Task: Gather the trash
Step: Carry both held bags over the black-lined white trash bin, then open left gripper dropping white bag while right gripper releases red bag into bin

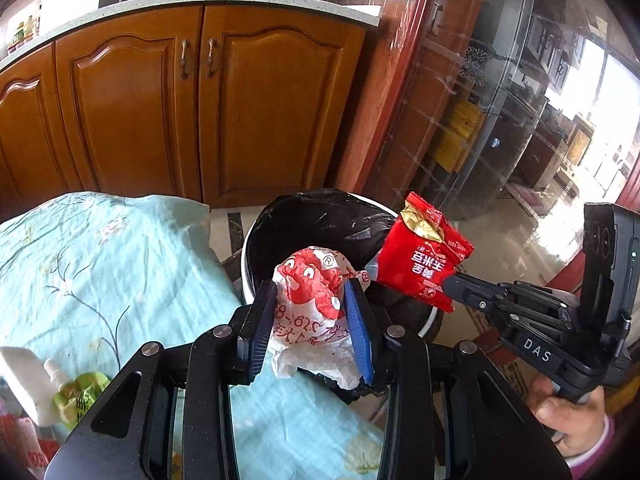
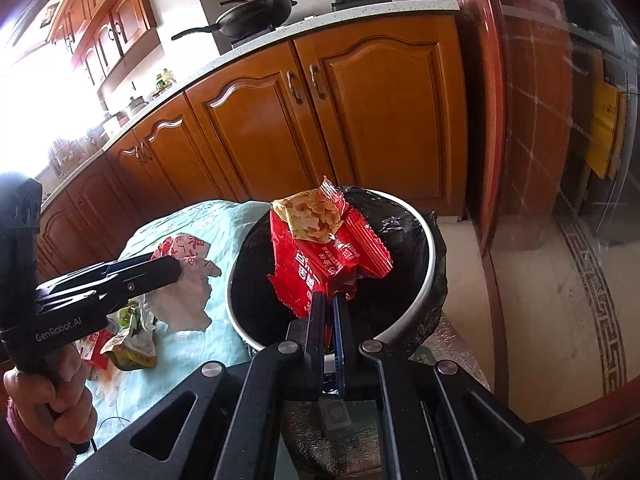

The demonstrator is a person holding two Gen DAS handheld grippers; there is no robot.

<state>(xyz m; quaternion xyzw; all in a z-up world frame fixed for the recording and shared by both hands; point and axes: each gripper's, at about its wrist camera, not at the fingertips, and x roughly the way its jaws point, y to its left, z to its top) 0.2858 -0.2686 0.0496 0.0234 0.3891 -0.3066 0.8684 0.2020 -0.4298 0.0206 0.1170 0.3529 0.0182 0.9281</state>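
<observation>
Only in the right view, the red packet's torn top; right fingers pinching it, left fingers on crumpled wrapper.

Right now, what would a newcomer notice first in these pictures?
Two pieces of trash held up at the black-lined bin: a red snack packet pinched in the right claw over the bin, and a crumpled red-and-white wrapper gripped in the left claw beside it.
</observation>
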